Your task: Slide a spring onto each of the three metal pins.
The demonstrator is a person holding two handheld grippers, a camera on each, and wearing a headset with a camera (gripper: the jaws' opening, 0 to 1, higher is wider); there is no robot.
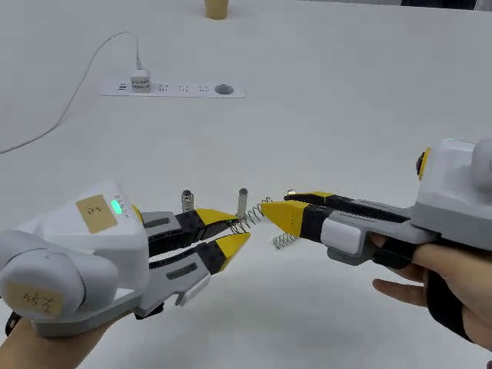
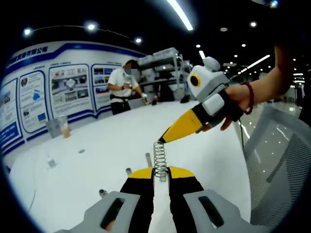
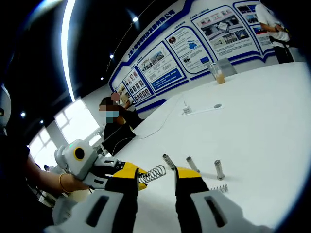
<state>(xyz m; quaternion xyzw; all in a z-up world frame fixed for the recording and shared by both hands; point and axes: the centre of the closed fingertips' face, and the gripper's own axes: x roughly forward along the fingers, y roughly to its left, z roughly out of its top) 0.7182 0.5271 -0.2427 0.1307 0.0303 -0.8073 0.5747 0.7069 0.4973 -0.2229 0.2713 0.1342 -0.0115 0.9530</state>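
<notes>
My left gripper is shut on one end of a steel spring, which sticks out from its yellow tips in the left gripper view. My right gripper is open, its jaws standing on either side of the spring's free end. Three metal pins stand upright on the white table just behind. The left pin carries a spring. The middle pin is bare. The right pin is mostly hidden behind the right gripper's jaw. A loose spring lies on the table under the right gripper.
A white power strip with a plugged charger and a trailing cable lies at the back. A cup stands at the far edge. Bare tabletop surrounds the pins. People stand at other benches in the background.
</notes>
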